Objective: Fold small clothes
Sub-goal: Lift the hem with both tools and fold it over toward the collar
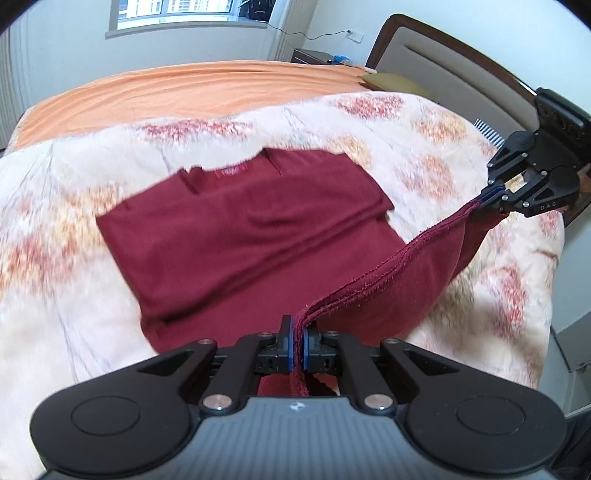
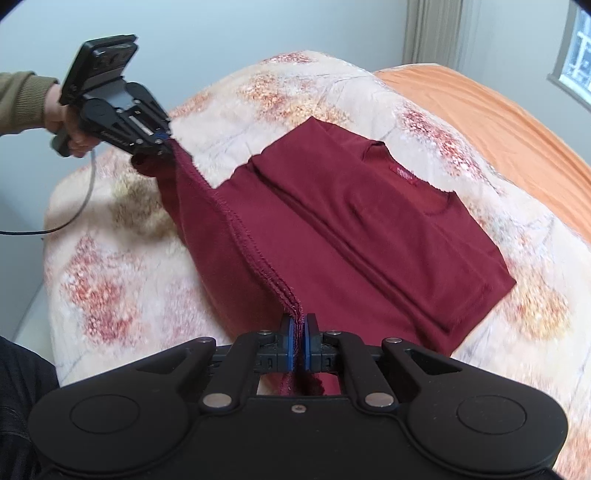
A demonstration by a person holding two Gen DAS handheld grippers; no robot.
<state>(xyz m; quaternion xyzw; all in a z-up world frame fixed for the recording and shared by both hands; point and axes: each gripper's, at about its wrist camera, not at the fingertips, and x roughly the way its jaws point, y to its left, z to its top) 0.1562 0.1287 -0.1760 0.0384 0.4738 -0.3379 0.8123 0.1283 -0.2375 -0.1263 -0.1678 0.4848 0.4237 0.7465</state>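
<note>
- I hold my left gripper (image 1: 298, 345) low in front of me, and its two blue pads are squeezed tight on the hem of the dark red shirt (image 1: 258, 236).
- My right gripper (image 2: 299, 345) is squeezed tight on the same hem, at the other end of it.
- In the left camera I can see my right gripper (image 1: 493, 195) far off to the side, with the red cloth pinched in its tip.
- In the right camera I can see my left gripper (image 2: 162, 142) up and to the side, and my hand (image 2: 64, 122) around its handle.
- The hem (image 1: 391, 258) is pulled into a line between my two grippers and hangs up in the air.
- The rest of the shirt lies flat on the fluffy blanket (image 1: 74, 229).
- The sides of the shirt look folded in, so it makes a long shape.
- The neck of the shirt, with a small red label (image 2: 404, 173), is at the far end, away from me.
- The blanket is cream with orange and pink patches, and it covers the bed.
- An orange sheet (image 1: 192, 92) shows past the blanket.
- A window (image 1: 177, 11) is in the wall behind the bed.
- A brown headboard (image 1: 443, 59) is at one end of the bed.
- A grey cable (image 2: 79, 206) hangs down from my left gripper.
</note>
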